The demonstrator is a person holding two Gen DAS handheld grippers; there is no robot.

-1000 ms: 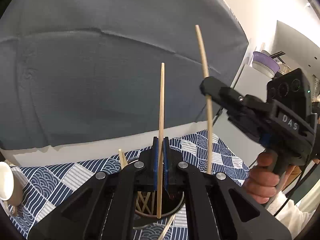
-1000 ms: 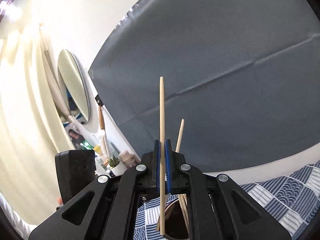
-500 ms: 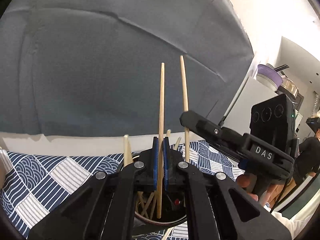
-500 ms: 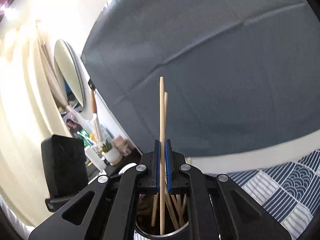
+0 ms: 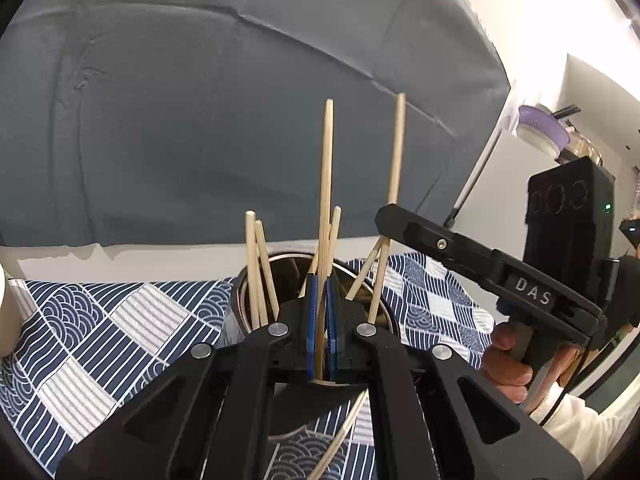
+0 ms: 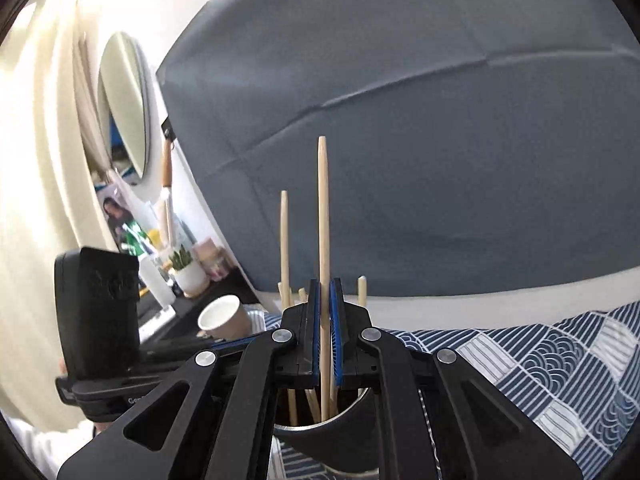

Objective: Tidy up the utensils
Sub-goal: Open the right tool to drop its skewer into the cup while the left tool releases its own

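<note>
In the left wrist view my left gripper [image 5: 321,294] is shut on an upright wooden chopstick [image 5: 326,184], whose lower end reaches down into a round metal cup [image 5: 239,300]. Several other chopsticks [image 5: 256,268] lean inside that cup. My right gripper [image 5: 385,218] comes in from the right, shut on a second chopstick [image 5: 397,152] that slants into the same cup. In the right wrist view the right gripper [image 6: 328,294] clamps its chopstick [image 6: 323,208] over the cup [image 6: 362,398]. The left gripper's chopstick [image 6: 284,240] stands just to the left.
The cup stands on a blue-and-white patterned cloth [image 5: 100,320] before a grey backdrop [image 5: 200,120]. One loose chopstick [image 5: 340,440] lies on the cloth near me. A paper cup [image 6: 222,316] sits to the left, with a potted plant [image 6: 186,272] behind. A person's hand [image 5: 506,364] holds the right gripper.
Both grippers have sunk towards the metal cup with their chopsticks still clamped. The cup and its chopsticks now fill more of both views, and the two held sticks dip into it.
</note>
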